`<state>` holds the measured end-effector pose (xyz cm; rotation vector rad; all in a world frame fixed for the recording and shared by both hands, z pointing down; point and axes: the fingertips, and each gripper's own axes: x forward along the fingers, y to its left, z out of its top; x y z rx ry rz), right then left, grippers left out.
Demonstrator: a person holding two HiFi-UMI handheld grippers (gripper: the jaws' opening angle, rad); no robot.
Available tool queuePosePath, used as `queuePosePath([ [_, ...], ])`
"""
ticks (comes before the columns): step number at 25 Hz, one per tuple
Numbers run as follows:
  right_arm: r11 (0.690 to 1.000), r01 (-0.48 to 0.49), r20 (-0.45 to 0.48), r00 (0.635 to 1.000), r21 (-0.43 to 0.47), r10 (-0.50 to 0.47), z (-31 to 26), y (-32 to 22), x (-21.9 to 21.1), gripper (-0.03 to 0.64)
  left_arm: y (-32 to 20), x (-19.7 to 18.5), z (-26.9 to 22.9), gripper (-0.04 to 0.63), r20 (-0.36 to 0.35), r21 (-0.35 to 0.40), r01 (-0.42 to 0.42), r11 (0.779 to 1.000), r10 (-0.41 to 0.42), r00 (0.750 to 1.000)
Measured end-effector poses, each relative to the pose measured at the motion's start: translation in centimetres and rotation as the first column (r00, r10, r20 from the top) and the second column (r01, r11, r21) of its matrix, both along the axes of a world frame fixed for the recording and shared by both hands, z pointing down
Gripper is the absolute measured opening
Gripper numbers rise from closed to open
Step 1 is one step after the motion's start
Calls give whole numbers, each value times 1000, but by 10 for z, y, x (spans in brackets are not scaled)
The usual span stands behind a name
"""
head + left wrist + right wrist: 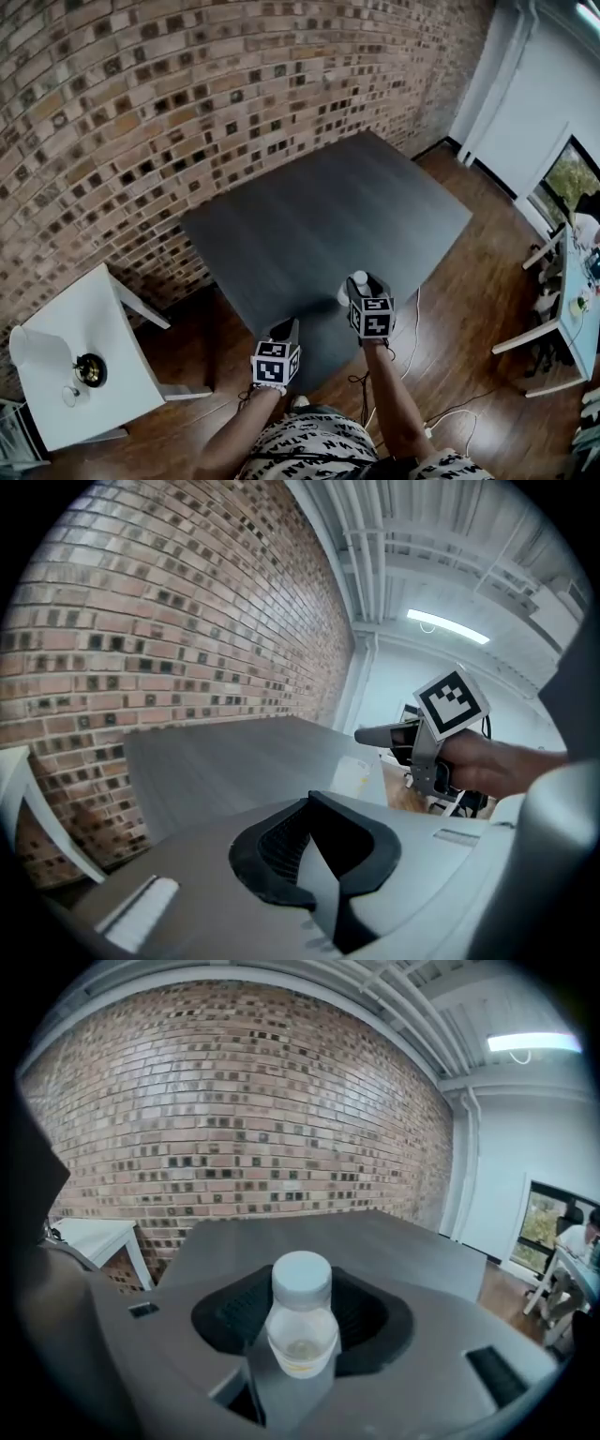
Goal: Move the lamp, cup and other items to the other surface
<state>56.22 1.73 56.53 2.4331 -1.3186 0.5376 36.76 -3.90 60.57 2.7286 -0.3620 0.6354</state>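
White side table (122, 375), far left: already holds what looks like the lamp (31, 349) (white shade, base hard to read), a dark round item (90, 370) beside it, and a small pale thing too tiny to name. No cup can be made out for certain.

Dark table (328, 216), centre: top is bare in the head view. So my read is that most items are already across on the white table and the bottle is the last or nearly the last to go. The opposite direction can't be ruled out from these views alone.

Left gripper (287, 328): jaws together with nothing between them. It is at the dark table's near edge, tilted somewhat down, forearm reaching forward from the bottom of the head view.

Right gripper (356, 291): clamped on a small clear bottle (301, 1326) with a white cap, held upright between the jaws. It is just beside the left gripper, over the near part of the dark table and also pitched slightly down. Whether the bottle's base touches the tabletop I can't tell. Still left, by my judgement: carry the bottle over to the white table and set it down.
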Motion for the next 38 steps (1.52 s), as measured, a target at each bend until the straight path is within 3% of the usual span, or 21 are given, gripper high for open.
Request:
queuePosePath([
  [5,985,174,11,985,16,-174,-8,-79,-81,206,-49,-76,-8,0,-3,13,153,988,-153,988],
  [10,943,330,29,943,30,-331,-8,-156,-188,206,-97,-174,-13,0,5,19,286,958,-286,958],
  [12,913,407,37,912,33,-408,-7,-190,-239,206,-116,-221,-15,0,7,21,358,934,-358,934],
  [19,769,638,43,768,39,-639,-6,-283,-411,206,-162,-374,-12,0,21,20,577,816,-577,816],
  [28,551,835,47,551,-15,-833,21,-363,-579,206,-174,-527,-3,0,30,2,792,610,-792,610],
  [33,478,878,58,477,-2,-877,29,-391,-640,206,-167,-584,4,0,32,-15,866,500,-865,500],
  [38,439,898,72,437,19,-897,30,-410,-681,206,-160,-624,13,0,48,-32,908,418,-907,419],
])
